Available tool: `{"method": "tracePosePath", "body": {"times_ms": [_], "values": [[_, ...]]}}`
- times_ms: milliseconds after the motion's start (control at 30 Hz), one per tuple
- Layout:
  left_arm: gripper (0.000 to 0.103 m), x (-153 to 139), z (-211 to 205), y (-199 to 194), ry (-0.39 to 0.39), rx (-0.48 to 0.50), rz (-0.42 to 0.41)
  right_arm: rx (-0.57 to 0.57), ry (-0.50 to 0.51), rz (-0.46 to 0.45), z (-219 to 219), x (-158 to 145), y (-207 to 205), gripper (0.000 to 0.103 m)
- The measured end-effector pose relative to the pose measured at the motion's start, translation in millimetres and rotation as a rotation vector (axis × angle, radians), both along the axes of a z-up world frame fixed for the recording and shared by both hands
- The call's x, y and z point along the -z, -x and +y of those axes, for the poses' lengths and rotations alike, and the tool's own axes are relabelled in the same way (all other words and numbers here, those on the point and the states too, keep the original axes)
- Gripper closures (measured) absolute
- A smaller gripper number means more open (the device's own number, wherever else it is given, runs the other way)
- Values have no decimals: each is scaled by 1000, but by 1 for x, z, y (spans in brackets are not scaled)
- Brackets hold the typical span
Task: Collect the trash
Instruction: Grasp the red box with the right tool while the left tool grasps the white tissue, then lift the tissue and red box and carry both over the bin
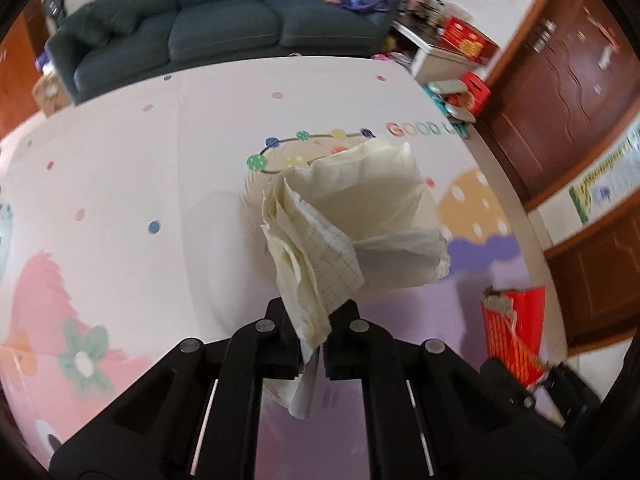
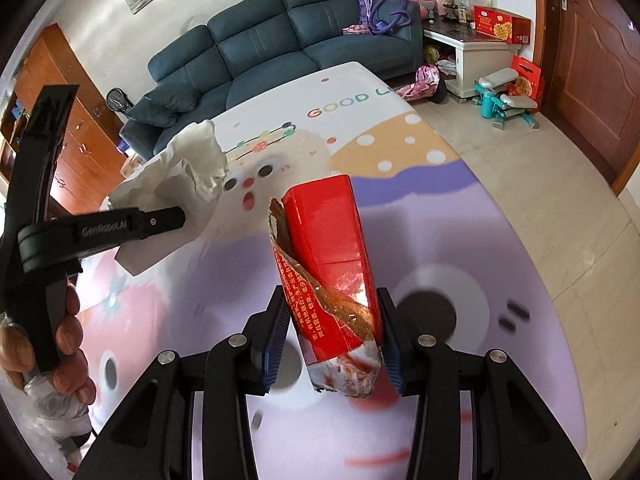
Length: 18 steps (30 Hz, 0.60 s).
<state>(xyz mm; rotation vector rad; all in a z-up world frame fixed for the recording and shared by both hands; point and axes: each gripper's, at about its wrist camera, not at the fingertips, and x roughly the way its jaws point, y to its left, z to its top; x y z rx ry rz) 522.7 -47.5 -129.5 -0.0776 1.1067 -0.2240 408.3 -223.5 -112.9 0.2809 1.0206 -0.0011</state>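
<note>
Left gripper point(image 1: 320, 320): jaws pressed together on a wad of crumpled paper point(image 1: 352, 224), cream sheets with one gridded sheet among them. The pinch is at the wad's lower end; the rest fans up and forward past the fingertips, and a tail hangs down between the jaws. The wad is in the air, above the play mat point(image 1: 120, 200).

From the right wrist view the left gripper point(image 2: 176, 218) comes in from the left edge, fingers pointing right and roughly level, with the paper point(image 2: 180, 172) at their tip. The person's left hand point(image 2: 60, 344) wraps the handle low on the left, fingers curled round it.

Right gripper point(image 2: 334, 336): jaws pinching a torn red carton point(image 2: 328, 252) with yellow print. The blue pads point(image 2: 276, 344) grip its ragged lower end from both sides. The carton stands tilted, its intact end up and away from the camera, a strip of torn foil lining peeling down its front. It is also off the floor, over the purple part of the mat point(image 2: 460, 216). The carton point(image 1: 514, 332) shows at the lower right of the left wrist view, well apart from the paper.

Beyond the mat: a dark blue sofa point(image 2: 280, 44), a white side cabinet point(image 2: 476, 60) with a red gift box point(image 2: 500, 24) on top, and brown wooden doors point(image 2: 592, 64) at the right.
</note>
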Motion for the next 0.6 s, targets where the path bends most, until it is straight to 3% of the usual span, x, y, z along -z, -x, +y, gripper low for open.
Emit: {"method": "tracePosePath", "body": {"times_ms": [300, 600], "values": [[99, -37, 19, 107, 20, 149, -4, -14, -61, -27, 21, -39, 100, 61], [99, -54, 46, 231, 54, 247, 40, -37, -101, -42, 53, -74, 226, 61]]}}
